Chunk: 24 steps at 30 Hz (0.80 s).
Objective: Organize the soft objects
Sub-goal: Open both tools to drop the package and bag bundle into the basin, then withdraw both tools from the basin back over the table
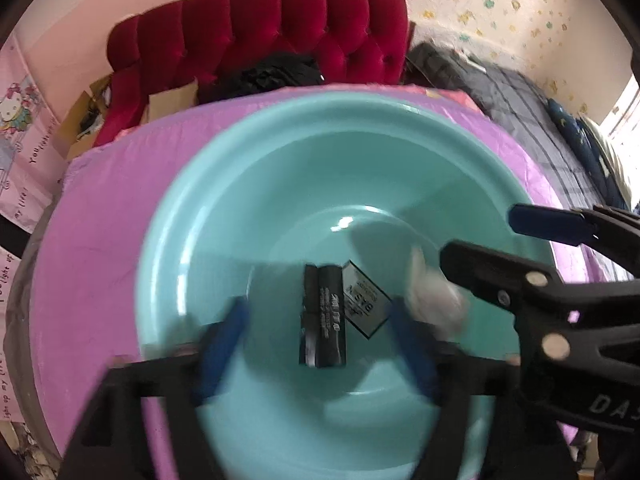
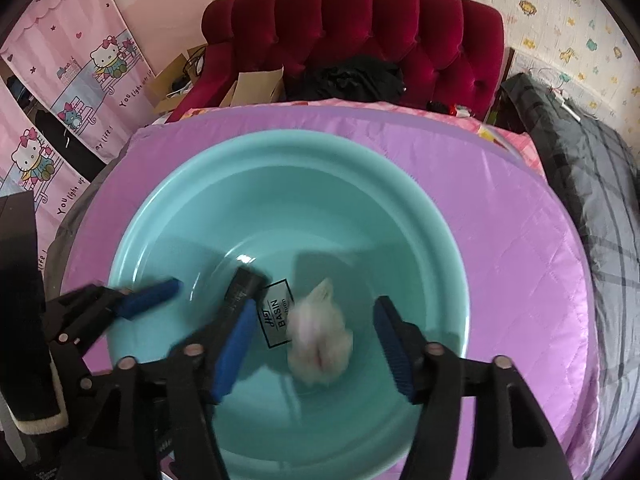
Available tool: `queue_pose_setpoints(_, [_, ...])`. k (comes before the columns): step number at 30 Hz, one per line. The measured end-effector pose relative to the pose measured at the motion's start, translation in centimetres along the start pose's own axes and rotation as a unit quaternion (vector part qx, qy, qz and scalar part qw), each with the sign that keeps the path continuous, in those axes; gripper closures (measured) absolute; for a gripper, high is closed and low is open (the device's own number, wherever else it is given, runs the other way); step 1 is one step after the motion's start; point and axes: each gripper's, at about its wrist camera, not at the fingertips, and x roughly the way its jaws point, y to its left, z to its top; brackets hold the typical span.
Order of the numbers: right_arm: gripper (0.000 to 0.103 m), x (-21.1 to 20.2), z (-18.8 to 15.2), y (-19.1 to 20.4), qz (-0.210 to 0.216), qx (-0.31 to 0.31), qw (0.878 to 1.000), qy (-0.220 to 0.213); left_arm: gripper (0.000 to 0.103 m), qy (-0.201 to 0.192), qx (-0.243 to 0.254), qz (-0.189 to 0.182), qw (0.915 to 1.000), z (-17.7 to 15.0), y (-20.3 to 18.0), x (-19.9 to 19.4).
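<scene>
Pink cartoon-cat curtains (image 2: pixel 60 128) hang at the left, then cardboard boxes (image 2: pixel 256 84) and a red tufted velvet headboard (image 2: pixel 360 28). A lilac quilted bedspread (image 2: pixel 520 240) carries a round turquoise plastic basin (image 2: pixel 200 200). Over it the left gripper (image 1: pixel 316 320) stands apart above a black rolled cloth (image 1: pixel 322 316); the right gripper (image 2: pixel 316 340) gapes around a blurred white fluffy toy (image 2: pixel 318 340) on the basin floor. A grey checked blanket (image 2: pixel 592 168) lies rightmost.

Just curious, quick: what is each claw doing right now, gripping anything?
Left gripper: open, holding nothing.
Right gripper: open, holding nothing.
</scene>
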Motion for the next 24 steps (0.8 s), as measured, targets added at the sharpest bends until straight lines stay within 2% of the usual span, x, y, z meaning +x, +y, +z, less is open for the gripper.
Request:
queue_pose_setpoints(2, [0.022,-0.4,0.0,-0.1,-0.003,0.001,1.0,-0.005,0.002,-0.018,-0.008,-0.001,0.9998,0.0,0.3,-0.6])
queue_pose_setpoints(5, [0.001,-0.7,0.0,-0.4,0.0,0.006,1.0,-0.01,0.0,-0.03,-0.002,0.009,0.9995,0.1,0.2,-1.1])
queue_pose_setpoints(10, [0.0,-1.5,-0.2,-0.6,-0.002,0.01,1.0,-0.018,0.0,-0.03,0.013,0.024,0.9992,-0.2,-0.2,-1.7])
queue_pose_setpoints(24, [0.0,-5.1,-2.3,-0.9,-0.001,0.01,1.0,-0.025,0.0,-0.04,-0.005,0.045,0.9982,-2.5,0.2,-5.7])
